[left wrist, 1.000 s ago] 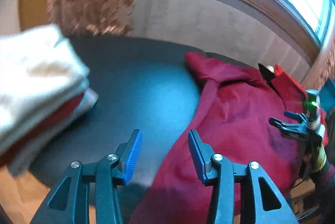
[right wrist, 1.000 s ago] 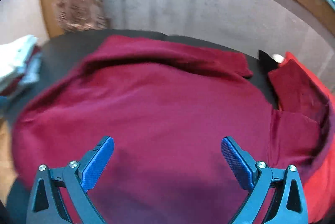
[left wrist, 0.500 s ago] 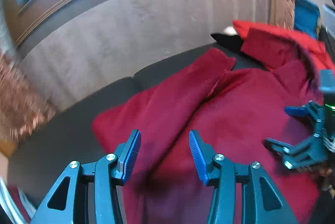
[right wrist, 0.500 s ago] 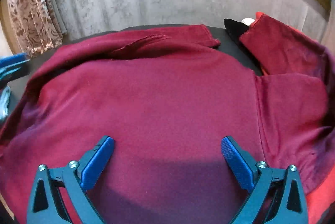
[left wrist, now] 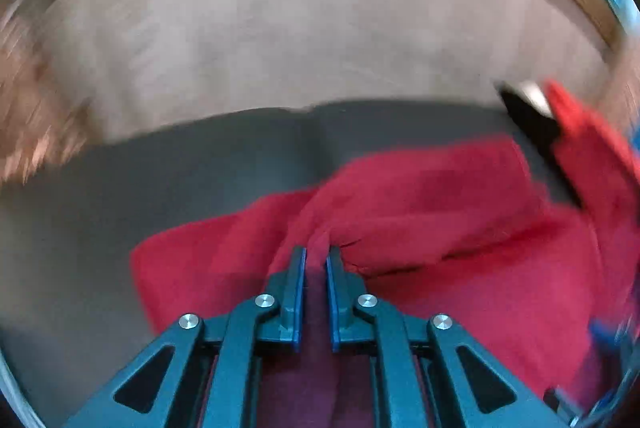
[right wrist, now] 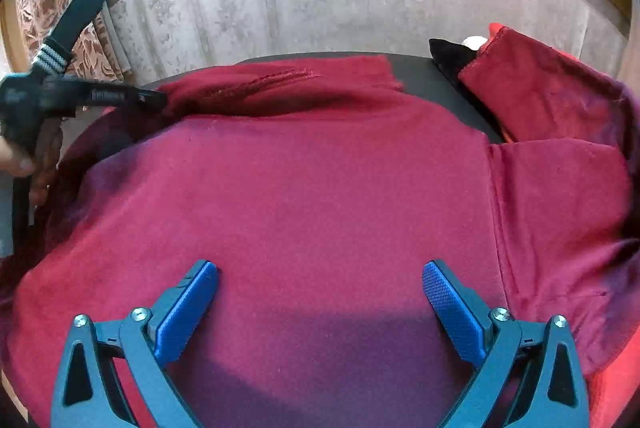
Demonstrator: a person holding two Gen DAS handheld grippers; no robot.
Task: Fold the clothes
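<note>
Lying on: the dark table (right wrist: 440, 75), spread wide, is found the maroon garment (right wrist: 320, 187); a sleeve is draped over red clothes (right wrist: 612, 380) at right
Left gripper (left wrist: 317, 256): closed tight; a raised fold of cloth is pinched
Right gripper (right wrist: 320, 292): held wide apart above the cloth; nothing gripped

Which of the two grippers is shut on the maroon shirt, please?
The left gripper: its fingers pinch a ridge of the shirt, while the right gripper hangs wide open above it.
</note>
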